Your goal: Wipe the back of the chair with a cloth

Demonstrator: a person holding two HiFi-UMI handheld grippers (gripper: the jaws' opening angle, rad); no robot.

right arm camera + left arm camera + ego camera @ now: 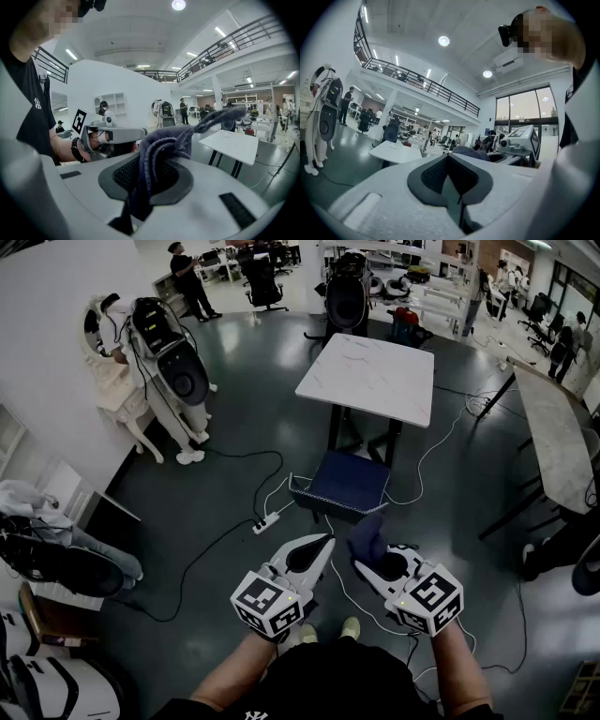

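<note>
Cloth [161, 145]: soft, light, limp. We judge it bunches easily and won't slip once pinched.
Right gripper [151, 180]: fingers pinch cloth's lower fold. Rest flops up past fingertips.
Best hold, we judge: pinch near edge, with loose wad ahead of fingertips for wiping.
Left gripper [451, 177]: fingers pressed together, nothing between.
Both our grippers low before body, side by side, pointing forward, tips near each other.
Chair [342, 486]: well ahead of fingertips, blue seat tucked at table [370, 381]. Cloth apart from it.
</note>
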